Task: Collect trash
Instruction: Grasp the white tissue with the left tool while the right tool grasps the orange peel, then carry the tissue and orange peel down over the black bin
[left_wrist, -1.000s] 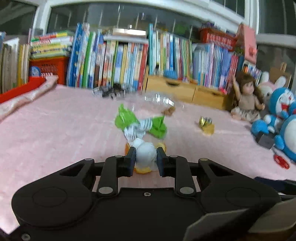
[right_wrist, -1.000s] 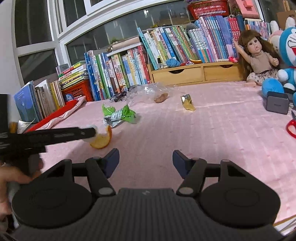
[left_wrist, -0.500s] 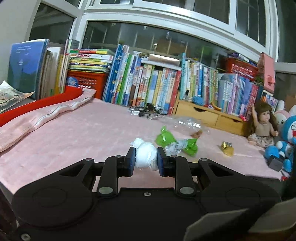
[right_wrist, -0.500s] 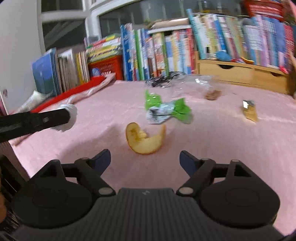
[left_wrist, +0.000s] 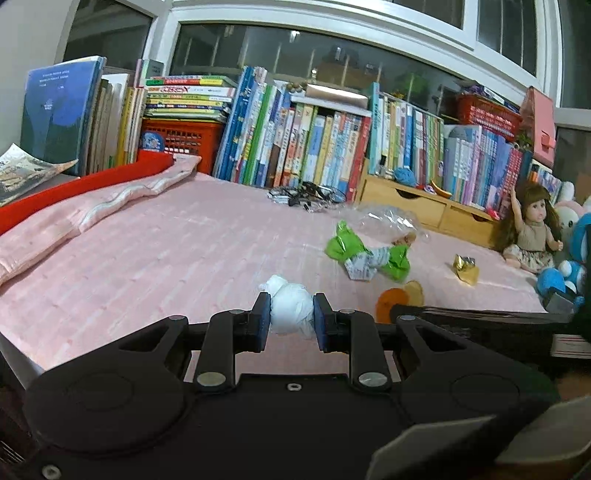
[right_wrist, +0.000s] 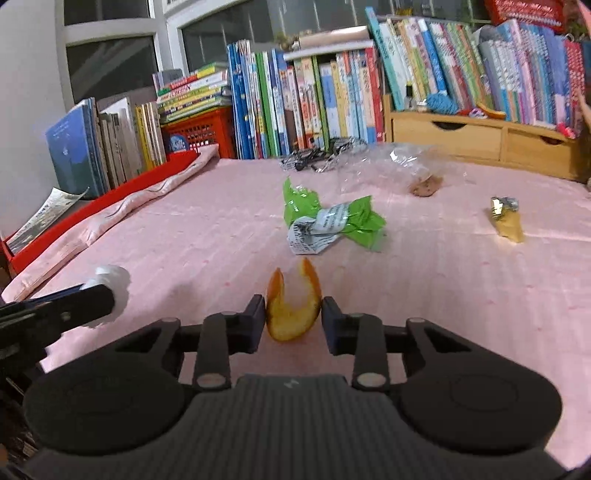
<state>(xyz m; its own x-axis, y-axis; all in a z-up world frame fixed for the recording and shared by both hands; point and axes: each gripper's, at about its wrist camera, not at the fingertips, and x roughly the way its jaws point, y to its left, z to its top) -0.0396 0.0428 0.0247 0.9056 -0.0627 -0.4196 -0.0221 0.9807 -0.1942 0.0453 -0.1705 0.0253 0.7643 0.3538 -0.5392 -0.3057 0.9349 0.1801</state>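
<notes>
1. The left claw (left_wrist: 288, 319) points slightly downward, its jaws clamped on a crumpled white tissue wad (left_wrist: 290, 308).
2. The right claw (right_wrist: 293, 319) has just been closing, its jaws pinching a curled orange peel (right_wrist: 293, 306).

Bare pink cloth (right_wrist: 461, 295) lies open across the right and lower left of the right wrist view. The green wrapper (right_wrist: 332, 221), clear bag (right_wrist: 388, 166) and gold wrapper (right_wrist: 506, 218) block centre and upper right; books (right_wrist: 303, 99) wall the top.
</notes>
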